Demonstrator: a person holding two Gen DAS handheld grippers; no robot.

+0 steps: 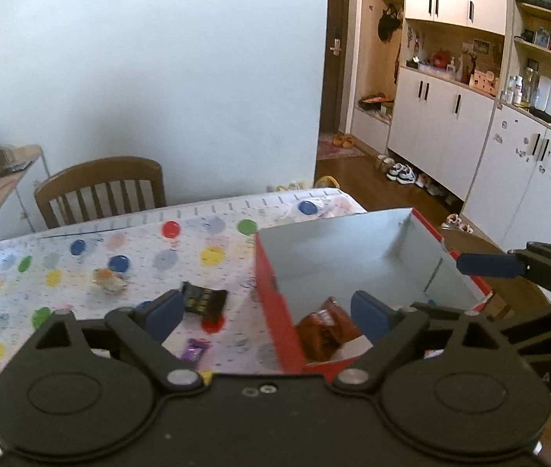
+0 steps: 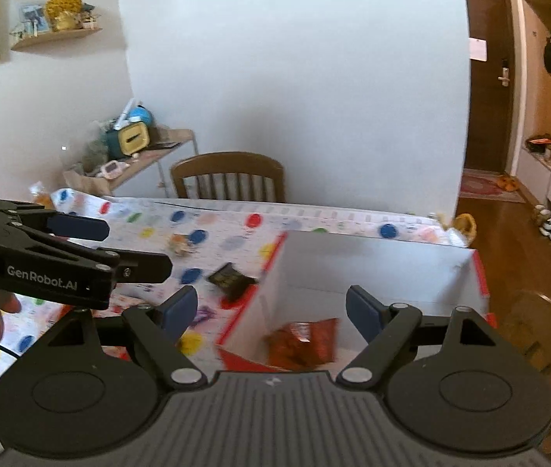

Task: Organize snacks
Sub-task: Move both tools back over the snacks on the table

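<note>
Right wrist: snack bag (image 2: 303,344) below gripper (image 2: 273,313)

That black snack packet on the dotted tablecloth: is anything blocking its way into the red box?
Only the box's own red side wall. The black packet lies on the cloth just outside it, so it must be lifted over the rim. The box is open-topped, holding one reddish-brown bag, with plenty of bare floor.

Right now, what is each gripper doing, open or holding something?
Left gripper: open, holding nothing.
Right gripper: open, holding nothing.
</note>
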